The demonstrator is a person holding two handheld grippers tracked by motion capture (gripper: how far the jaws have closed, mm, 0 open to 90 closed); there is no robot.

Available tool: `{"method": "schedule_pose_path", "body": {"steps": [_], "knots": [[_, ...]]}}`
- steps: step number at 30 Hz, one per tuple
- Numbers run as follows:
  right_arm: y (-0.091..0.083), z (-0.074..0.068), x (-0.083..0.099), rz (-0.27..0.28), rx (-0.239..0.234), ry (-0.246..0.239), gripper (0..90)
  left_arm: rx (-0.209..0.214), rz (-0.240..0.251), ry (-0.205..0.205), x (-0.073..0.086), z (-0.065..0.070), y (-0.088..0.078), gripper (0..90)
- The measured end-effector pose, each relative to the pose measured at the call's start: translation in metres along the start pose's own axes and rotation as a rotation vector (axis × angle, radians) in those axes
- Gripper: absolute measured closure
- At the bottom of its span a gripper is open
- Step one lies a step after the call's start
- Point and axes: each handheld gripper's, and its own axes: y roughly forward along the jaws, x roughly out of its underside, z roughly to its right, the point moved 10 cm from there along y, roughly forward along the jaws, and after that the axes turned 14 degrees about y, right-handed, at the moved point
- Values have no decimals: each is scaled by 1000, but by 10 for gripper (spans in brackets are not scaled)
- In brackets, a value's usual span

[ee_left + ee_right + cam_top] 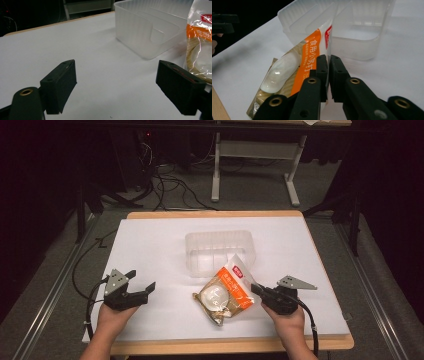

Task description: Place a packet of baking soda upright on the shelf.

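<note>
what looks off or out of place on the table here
Nothing spilled or damaged. The snack packet lies askew, its top corner propped against the clear plastic bin rather than inside, with the right tongs shut on its edge. The left tongs are open, holding nothing.

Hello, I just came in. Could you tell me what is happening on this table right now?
A person holds a claw in each hand over a white table. The right claw is shut on the edge of an orange and clear snack packet, which lies just in front of an empty translucent plastic box and partly leans on it. The left claw is open, apart from the packet, holding nothing. The packet is not in the box yet.
</note>
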Motion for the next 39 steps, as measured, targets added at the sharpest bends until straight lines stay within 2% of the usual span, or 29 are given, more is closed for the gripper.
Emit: {"method": "schedule_pose_path", "body": {"steps": [7,11,13,14,16,18,19,24,32,39], "knots": [[-3,-9,-4,18,-3,-35,900,0,0,0,0,0,0,173],[-6,-17,-8,39,-29,-39,900,-2,2,-1,0,0,0,173],[-9,-26,-11,53,-44,-60,900,-1,0,0,0,0,0,173],[-9,-26,-11,53,-44,-60,900,-1,1,0,0,0,0,173],[-12,-36,-14,66,-67,-73,900,-2,1,-1,0,0,0,173],[-12,-38,-15,69,-67,-83,900,-2,1,-1,0,0,0,173],[-14,-44,-17,80,-74,-104,900,0,1,0,0,0,0,173],[-22,-52,-25,113,-93,-118,900,-2,1,0,0,-1,0,173],[-34,-59,-35,151,-103,-144,900,-1,1,0,0,-1,0,173],[-45,-51,-46,190,-75,-142,900,-1,2,-1,0,-1,0,173]]}}
